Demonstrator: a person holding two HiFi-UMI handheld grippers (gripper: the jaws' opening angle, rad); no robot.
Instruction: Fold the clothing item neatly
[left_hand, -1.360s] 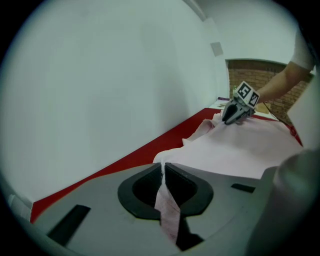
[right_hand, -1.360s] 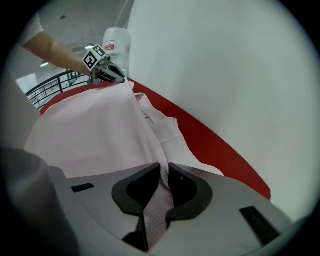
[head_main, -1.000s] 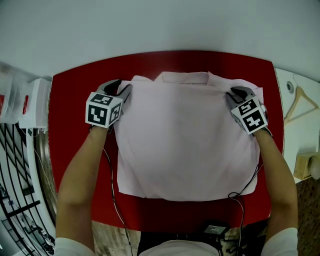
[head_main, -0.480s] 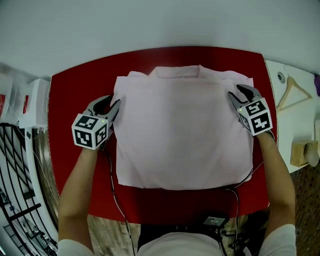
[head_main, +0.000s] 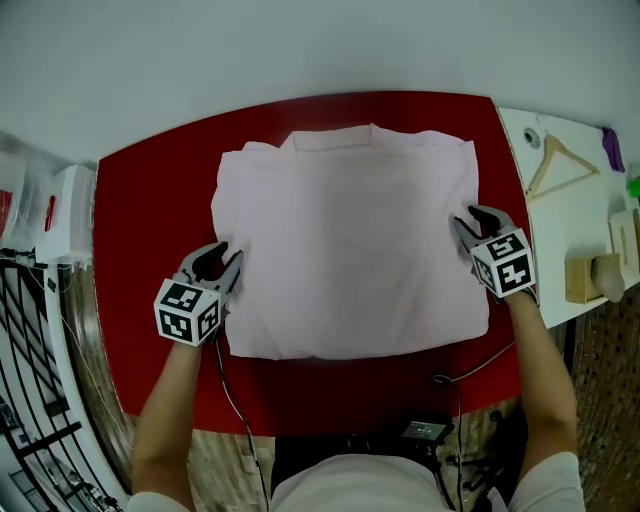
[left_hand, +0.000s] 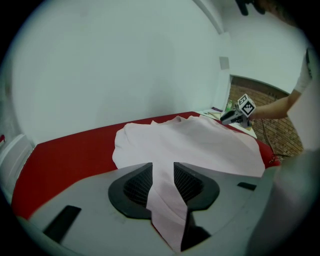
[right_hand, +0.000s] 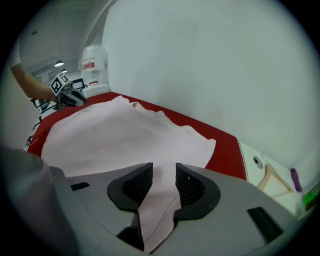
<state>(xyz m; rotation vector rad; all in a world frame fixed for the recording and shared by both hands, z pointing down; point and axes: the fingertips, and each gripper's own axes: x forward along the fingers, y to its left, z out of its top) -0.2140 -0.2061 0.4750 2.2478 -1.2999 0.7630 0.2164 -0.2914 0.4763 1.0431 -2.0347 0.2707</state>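
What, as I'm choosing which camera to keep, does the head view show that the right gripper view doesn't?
Only the head view shows the shirt in full outline, near hem included, the marker cube on the right gripper and the black box at the table's near edge. Only the right gripper view shows that gripper's jaws up close: they have just been opening, yet shirt cloth fills the gap between them. Both show the pink shirt, the red table, the left gripper and the wooden hanger.

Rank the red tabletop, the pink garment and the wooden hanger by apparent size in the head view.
1. red tabletop, widest even though partly covered
2. pink garment
3. wooden hanger, far smaller
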